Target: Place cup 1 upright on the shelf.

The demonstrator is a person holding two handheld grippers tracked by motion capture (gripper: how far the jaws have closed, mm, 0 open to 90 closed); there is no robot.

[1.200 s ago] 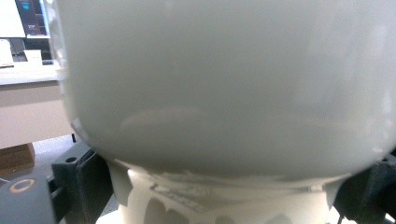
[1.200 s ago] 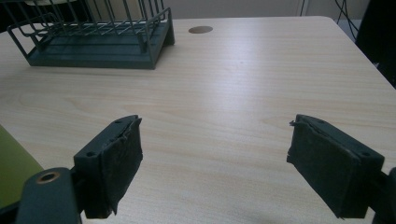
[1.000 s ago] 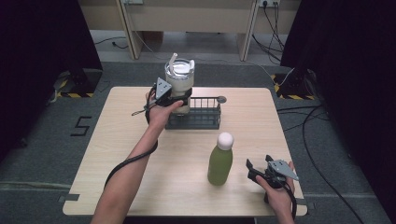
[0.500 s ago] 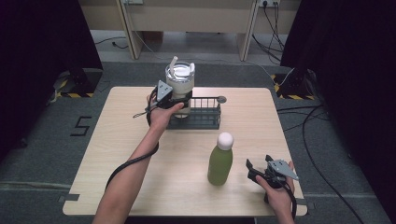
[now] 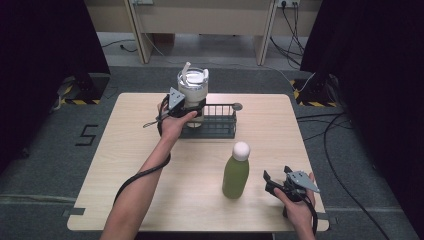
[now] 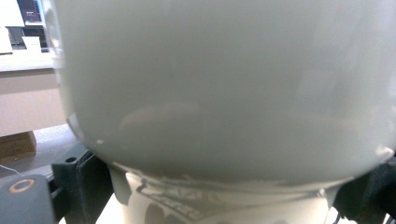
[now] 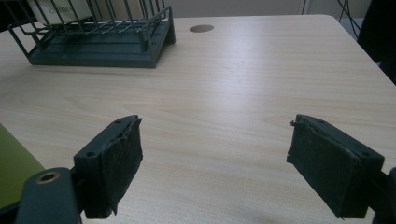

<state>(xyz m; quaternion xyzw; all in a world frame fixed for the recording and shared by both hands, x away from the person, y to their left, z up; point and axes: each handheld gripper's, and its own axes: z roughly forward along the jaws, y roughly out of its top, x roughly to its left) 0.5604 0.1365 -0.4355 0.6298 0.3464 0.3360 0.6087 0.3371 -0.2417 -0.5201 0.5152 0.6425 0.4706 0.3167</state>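
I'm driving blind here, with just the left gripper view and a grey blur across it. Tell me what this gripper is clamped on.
Observer: The left gripper grips a white lidded tumbler at the left end of the wire rack.
Operator: Report the right gripper.
Observer: The right gripper is open over bare table, jaws wide apart.
Operator: Name what is nearest it.
Observer: A green bottle with a white cap stands upright just left of it, untouched.
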